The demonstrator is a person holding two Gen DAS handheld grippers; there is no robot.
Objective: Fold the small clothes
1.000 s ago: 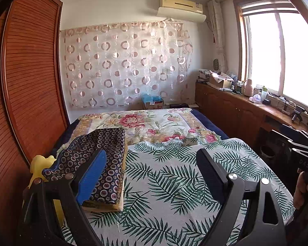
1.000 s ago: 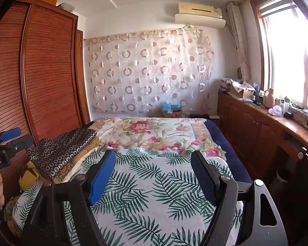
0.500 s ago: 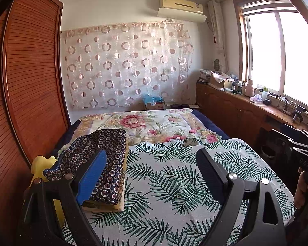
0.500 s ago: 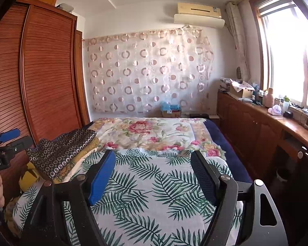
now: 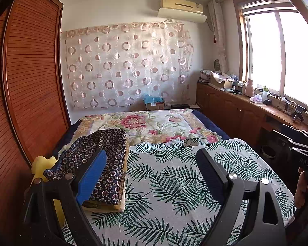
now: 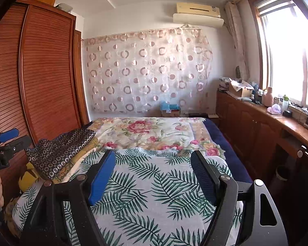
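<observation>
We judge the folding to be largely done, or between garments: a dark circle-patterned garment (image 5: 104, 160) already lies folded flat on top of a yellowish folded piece (image 5: 104, 206), forming a neat stack on the left side of the bed (image 5: 174, 184), while the palm-leaf sheet in the middle of the bed shows no loose clothing waiting to be worked. A yellow item (image 5: 42, 164) sits at the bed's left edge just beside the stack; we cannot tell whether it is a garment left to fold. Our left gripper (image 5: 152, 174) hangs above the near end of the bed with its jaws spread wide and nothing between them; the folded stack lies just beyond and partly behind its left finger in that view, near but not touched. Our right gripper (image 6: 154, 176) is likewise wide apart and empty, pointed over the bare leaf sheet, with the stack (image 6: 61, 153) well off to its left. If more clothes remain, they are outside both views.
</observation>
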